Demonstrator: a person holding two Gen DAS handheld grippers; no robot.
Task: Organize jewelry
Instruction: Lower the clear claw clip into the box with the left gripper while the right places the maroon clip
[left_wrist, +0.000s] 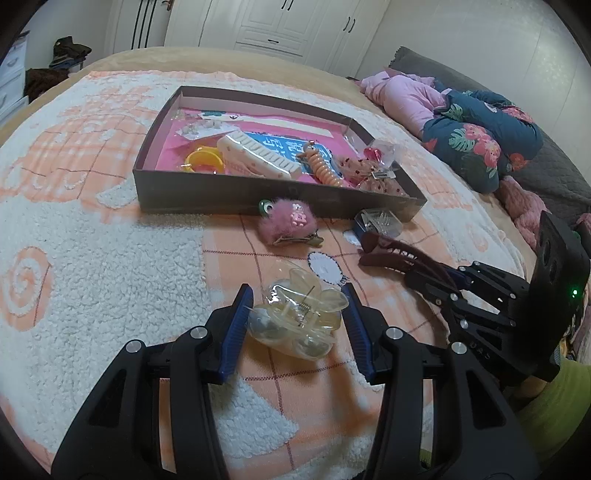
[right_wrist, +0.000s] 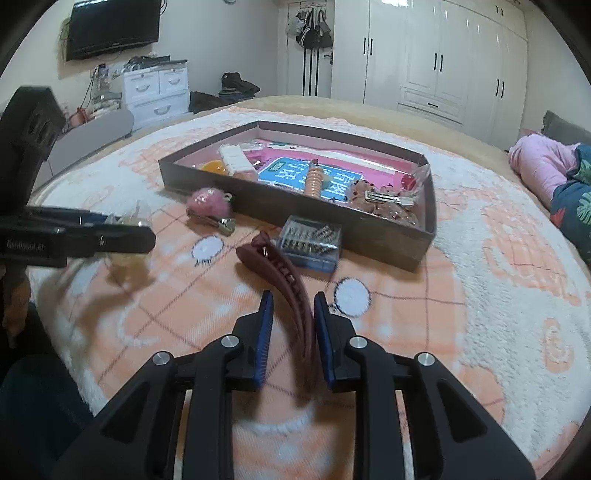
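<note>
My left gripper (left_wrist: 295, 299) is shut on a clear yellowish flower-shaped claw clip (left_wrist: 295, 317), held just above the orange and white blanket. My right gripper (right_wrist: 293, 295) stands slightly open around a dark red claw clip (right_wrist: 284, 273). The clip lies against the right pad, with a gap to the left pad, and its toothed end points toward the tray. The dark brown tray (right_wrist: 258, 201) holds a white comb clip (left_wrist: 255, 155), a yellow ring (left_wrist: 203, 160), an orange spiral tie (left_wrist: 325, 170) and a pink mesh bag (left_wrist: 369, 173). In the right wrist view the left gripper (right_wrist: 110, 232) is at the left.
A pink fluffy hair clip (left_wrist: 284, 225) and a small clear blue box of pins (right_wrist: 310, 240) lie on the blanket in front of the tray. Pink and floral bedding (left_wrist: 472, 136) is piled at the right. A green sleeve (left_wrist: 554, 406) shows behind the right gripper.
</note>
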